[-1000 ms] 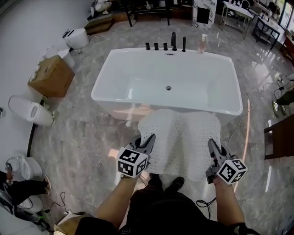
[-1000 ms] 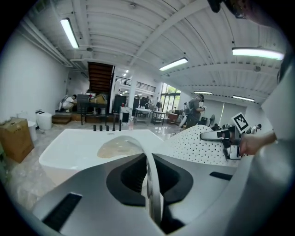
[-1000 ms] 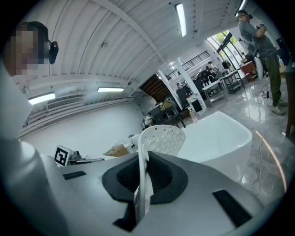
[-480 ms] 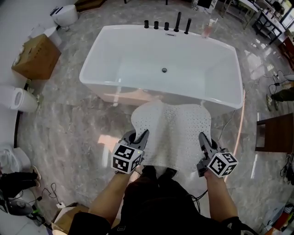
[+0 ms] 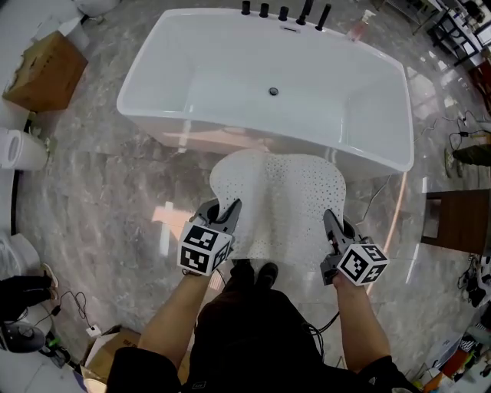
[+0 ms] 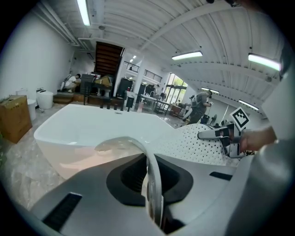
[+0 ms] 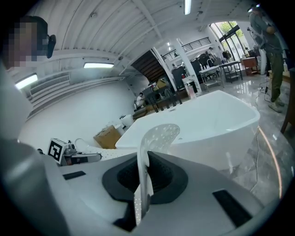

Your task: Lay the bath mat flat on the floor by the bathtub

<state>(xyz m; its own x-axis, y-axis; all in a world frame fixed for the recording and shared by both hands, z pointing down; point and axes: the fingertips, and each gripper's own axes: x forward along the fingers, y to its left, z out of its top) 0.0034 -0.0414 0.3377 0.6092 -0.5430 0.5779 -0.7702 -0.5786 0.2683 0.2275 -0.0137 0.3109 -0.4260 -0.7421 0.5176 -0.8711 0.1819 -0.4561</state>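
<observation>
A white perforated bath mat (image 5: 280, 203) hangs spread between my two grippers, just in front of the white bathtub (image 5: 192, 69). My left gripper (image 5: 228, 213) is shut on the mat's near left corner; the edge (image 6: 154, 179) shows pinched between its jaws in the left gripper view. My right gripper (image 5: 331, 222) is shut on the near right corner, whose edge (image 7: 144, 175) curls up between the jaws in the right gripper view. The mat's far edge bulges toward the tub wall; whether it touches the floor I cannot tell.
Grey marble floor (image 5: 123, 192) surrounds the tub. Black taps (image 5: 284, 11) stand at the tub's far rim. A cardboard box (image 5: 42, 73) and toilets (image 5: 19, 150) sit at the left. A dark wooden stand (image 5: 460, 222) is at the right. My feet (image 5: 265, 272) are under the mat's near edge.
Both grippers have come down and toward the tub with the mat held between them. The mat hangs lower and closer to the tub wall than before.
</observation>
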